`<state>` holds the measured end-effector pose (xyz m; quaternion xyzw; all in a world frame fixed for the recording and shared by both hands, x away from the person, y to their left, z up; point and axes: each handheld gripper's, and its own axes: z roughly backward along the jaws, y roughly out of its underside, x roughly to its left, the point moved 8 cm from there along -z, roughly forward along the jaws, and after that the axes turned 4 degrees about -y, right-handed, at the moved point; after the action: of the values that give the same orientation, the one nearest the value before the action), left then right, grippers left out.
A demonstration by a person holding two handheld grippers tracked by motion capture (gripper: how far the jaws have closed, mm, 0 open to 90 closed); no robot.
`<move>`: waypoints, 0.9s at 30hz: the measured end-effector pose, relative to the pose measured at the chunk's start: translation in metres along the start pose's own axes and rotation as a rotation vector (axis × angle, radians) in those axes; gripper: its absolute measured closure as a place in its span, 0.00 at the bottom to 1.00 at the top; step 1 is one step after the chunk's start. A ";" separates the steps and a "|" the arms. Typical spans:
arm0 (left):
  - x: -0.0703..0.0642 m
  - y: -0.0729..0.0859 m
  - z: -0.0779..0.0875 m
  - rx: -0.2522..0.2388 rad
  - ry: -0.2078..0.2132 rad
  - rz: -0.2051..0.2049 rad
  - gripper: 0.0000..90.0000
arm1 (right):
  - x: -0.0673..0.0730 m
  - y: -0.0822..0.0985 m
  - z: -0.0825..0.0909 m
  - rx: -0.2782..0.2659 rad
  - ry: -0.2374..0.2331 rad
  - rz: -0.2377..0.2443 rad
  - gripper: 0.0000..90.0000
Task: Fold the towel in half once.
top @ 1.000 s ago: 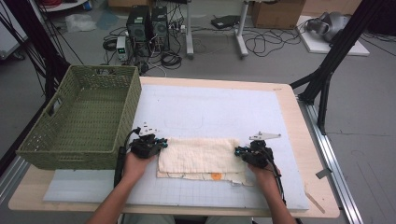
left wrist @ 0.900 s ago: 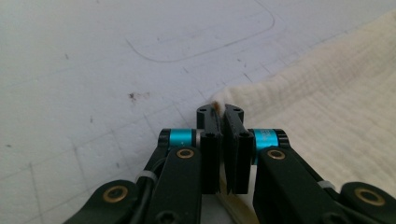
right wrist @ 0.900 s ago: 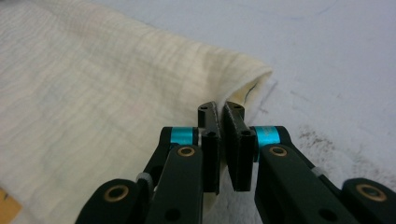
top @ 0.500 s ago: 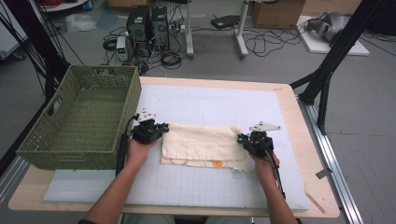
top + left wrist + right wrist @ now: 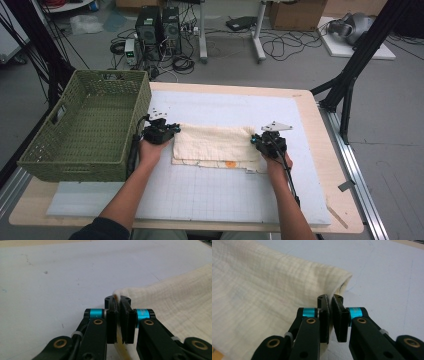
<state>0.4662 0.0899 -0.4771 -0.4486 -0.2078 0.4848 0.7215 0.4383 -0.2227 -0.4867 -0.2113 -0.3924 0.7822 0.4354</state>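
Here the cream cloth (image 5: 212, 146) lies folded on the white mat (image 5: 215, 195) of the worktop (image 5: 310, 105), just to the right of the green woven basket (image 5: 85, 127). The basket holds nothing that I can see. The cloth is a soft, crinkled fabric with a small orange mark near its front edge. The left tool (image 5: 117, 302) is clenched on the cloth corner nearest the basket, though its jaws have just been opening a little. The right tool (image 5: 330, 300) pinches the corner farthest from the basket, its jaws also just easing, with fabric between them.
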 end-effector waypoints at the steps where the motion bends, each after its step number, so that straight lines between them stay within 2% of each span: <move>1: -0.001 0.000 0.000 0.001 0.004 0.008 0.85 | 0.000 0.001 -0.001 0.004 0.013 0.001 0.88; 3: -0.001 -0.001 0.002 -0.005 0.011 0.020 0.67 | -0.001 0.001 -0.001 0.004 0.026 -0.003 0.80; 4: -0.002 -0.002 0.003 -0.009 0.016 0.024 0.61 | -0.001 0.001 -0.001 0.005 0.025 -0.006 0.75; 8: -0.006 -0.002 0.008 -0.017 0.040 0.039 0.48 | -0.005 -0.002 0.005 -0.018 0.047 -0.025 0.45; 10: -0.008 -0.002 0.011 -0.030 0.045 0.046 0.41 | -0.005 -0.003 0.009 -0.025 0.047 -0.018 0.39; 13: -0.011 -0.001 0.015 -0.015 0.048 0.060 0.33 | -0.004 -0.004 0.013 -0.030 0.036 -0.016 0.33; 15: -0.015 -0.003 0.019 -0.024 0.059 0.059 0.27 | -0.002 -0.004 0.016 -0.032 0.017 -0.022 0.29; 17: -0.018 -0.005 0.025 -0.065 0.073 0.053 0.26 | -0.001 -0.002 0.018 -0.008 0.012 -0.017 0.22; 21: -0.021 0.002 0.031 -0.073 0.087 0.047 0.24 | 0.004 0.002 0.022 0.012 -0.022 -0.041 0.14; 25: -0.025 0.007 0.039 -0.097 0.106 0.031 0.24 | 0.008 0.006 0.029 0.019 -0.051 0.009 0.13; 27: -0.027 0.009 0.043 -0.101 0.110 0.022 0.24 | 0.010 0.011 0.031 0.031 -0.057 0.016 0.13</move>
<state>0.4177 0.0863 -0.4588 -0.5128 -0.1872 0.4563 0.7027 0.4067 -0.2309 -0.4765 -0.1851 -0.3906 0.7974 0.4210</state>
